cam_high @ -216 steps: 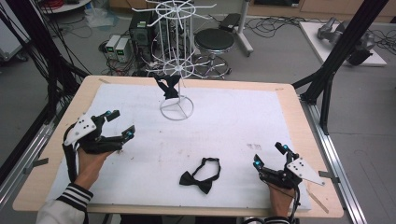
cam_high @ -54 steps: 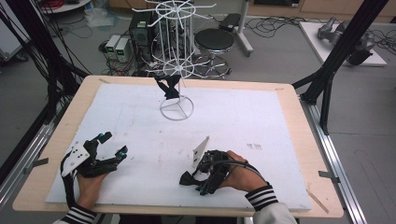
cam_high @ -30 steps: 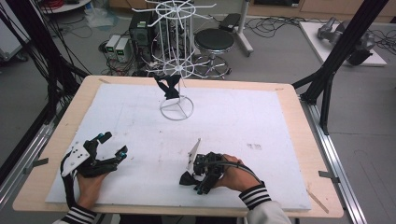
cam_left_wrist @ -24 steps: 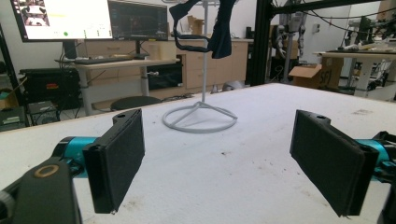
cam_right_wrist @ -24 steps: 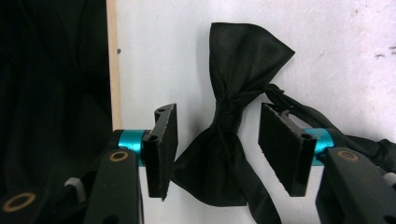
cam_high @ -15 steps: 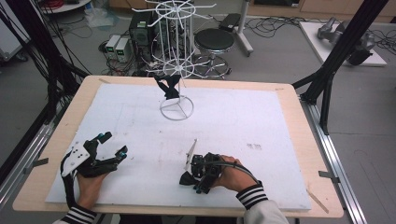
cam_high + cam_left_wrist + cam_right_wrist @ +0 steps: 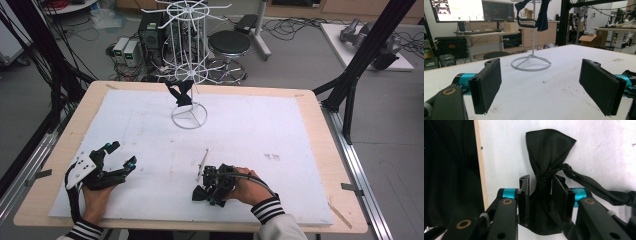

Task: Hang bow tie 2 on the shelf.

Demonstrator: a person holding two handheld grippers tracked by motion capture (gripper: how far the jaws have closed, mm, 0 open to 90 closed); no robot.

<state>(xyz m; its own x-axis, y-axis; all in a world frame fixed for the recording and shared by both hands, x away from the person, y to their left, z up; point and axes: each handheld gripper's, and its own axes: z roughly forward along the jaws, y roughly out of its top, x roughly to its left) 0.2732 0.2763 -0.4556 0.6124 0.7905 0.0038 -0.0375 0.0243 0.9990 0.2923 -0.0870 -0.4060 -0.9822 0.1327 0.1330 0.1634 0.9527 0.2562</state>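
High view: the table with its white mat takes up most of the picture, and at the far side of the mat stands a white wire rack with one black bow tie already hung on it, which suggests the rack is where the ties are meant to go. Near the front edge the right gripper lies low over a second bow tie, and the person's right hand is laid almost flat so the jaws can come at the tie from the side. In the right gripper view the two jaws stand on either side of the tie's knot, its narrowest and firmest part and likely the best place to get a secure hold; they have just been closing with the knot between them, and the pads seem to press it, though a thin gap on the left pad leaves that a little unsure. The tie's strap trails off to one side. The left gripper rests on the mat at the left with its jaws spread wide and nothing between them, apparently waiting. Compared with the earliest picture, the right hand has come in from the right edge to the tie, and the left hand has drawn nearer the front.
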